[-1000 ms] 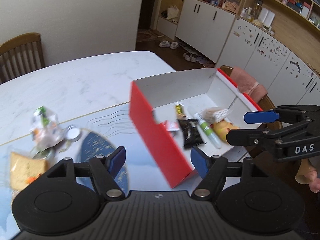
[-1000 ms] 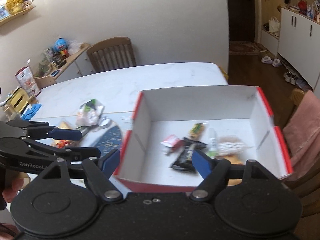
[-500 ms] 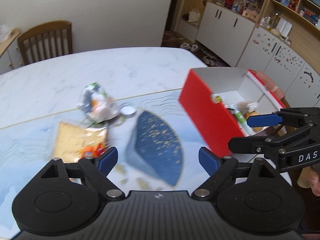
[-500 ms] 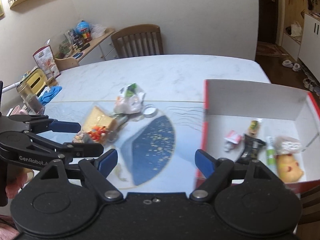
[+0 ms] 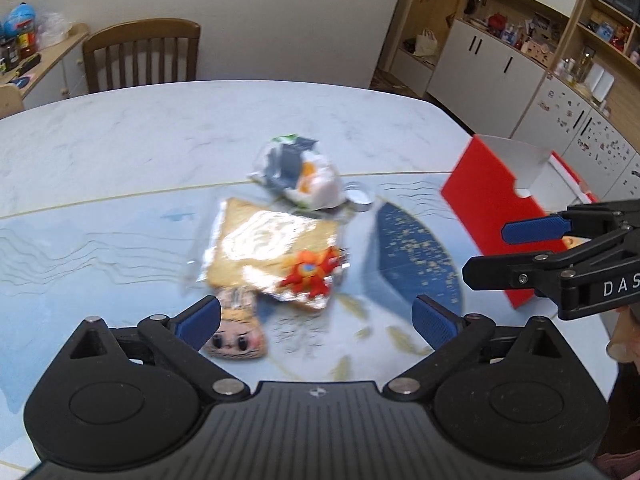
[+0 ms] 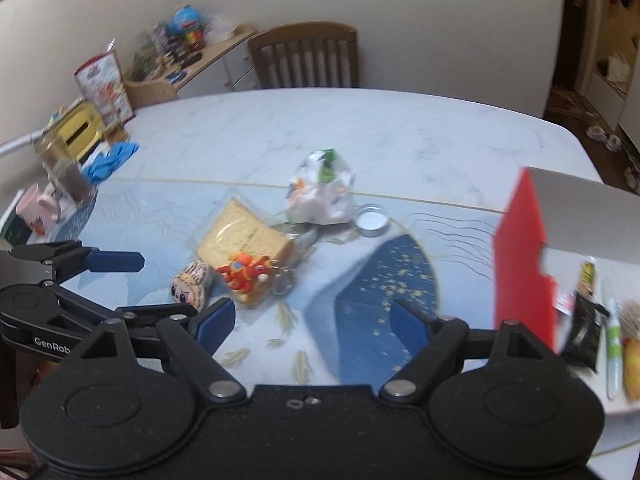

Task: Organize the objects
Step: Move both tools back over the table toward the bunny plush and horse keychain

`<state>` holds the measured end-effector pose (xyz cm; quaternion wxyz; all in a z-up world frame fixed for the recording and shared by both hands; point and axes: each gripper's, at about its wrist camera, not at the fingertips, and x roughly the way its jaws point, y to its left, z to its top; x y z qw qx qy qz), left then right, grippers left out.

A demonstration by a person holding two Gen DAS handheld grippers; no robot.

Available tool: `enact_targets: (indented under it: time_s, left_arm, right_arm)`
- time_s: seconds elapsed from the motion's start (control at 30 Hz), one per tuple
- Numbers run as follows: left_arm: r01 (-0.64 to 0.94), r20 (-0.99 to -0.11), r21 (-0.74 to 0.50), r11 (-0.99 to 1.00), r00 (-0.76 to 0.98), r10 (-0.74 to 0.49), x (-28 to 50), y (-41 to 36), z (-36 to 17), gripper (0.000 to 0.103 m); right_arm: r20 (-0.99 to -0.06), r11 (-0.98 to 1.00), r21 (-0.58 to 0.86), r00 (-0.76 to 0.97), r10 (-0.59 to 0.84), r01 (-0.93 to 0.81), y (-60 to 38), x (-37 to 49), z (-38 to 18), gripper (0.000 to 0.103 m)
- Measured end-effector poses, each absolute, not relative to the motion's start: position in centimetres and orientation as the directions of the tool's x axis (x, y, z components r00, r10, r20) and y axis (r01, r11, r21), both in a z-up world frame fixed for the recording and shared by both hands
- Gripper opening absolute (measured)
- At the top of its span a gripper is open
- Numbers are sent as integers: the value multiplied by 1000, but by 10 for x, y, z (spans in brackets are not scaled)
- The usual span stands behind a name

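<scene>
Your left hand-held gripper [image 5: 316, 322] is spreading wider, your right hand-held gripper [image 6: 310, 320] gapes — both empty. The bagged toast [image 5: 272, 252] lies mid-counter [image 5: 160, 140], left of the red box [image 5: 496, 220].

We see the red box [image 5: 496, 216] only partly: in the left wrist view the right gripper [image 5: 508, 252] covers its near corner, and in the right wrist view the right edge of the picture cuts it. Its contents [image 6: 588, 320] are blurred, so we cannot name them. The doll face [image 5: 236, 336] is half hidden behind a blue pad [image 5: 200, 322]. The print on the wrapped packet [image 6: 320, 192] is too blurred to read.
</scene>
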<state>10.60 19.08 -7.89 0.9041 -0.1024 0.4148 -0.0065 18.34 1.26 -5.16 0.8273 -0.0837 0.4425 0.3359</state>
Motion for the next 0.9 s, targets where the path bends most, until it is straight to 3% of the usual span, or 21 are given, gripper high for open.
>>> enact_targets:
  time_s: [0.3, 0.9]
  left_arm:
    - [-126, -736, -65, 990, 676, 37, 97, 219, -104, 102]
    - [-155, -766, -43, 987, 639, 67, 107, 226, -151, 102]
  right_arm:
    - [-820, 726, 75, 371, 435, -684, 65, 186, -68, 84]
    - [-861, 715, 19, 353, 367, -699, 121, 194, -103, 84]
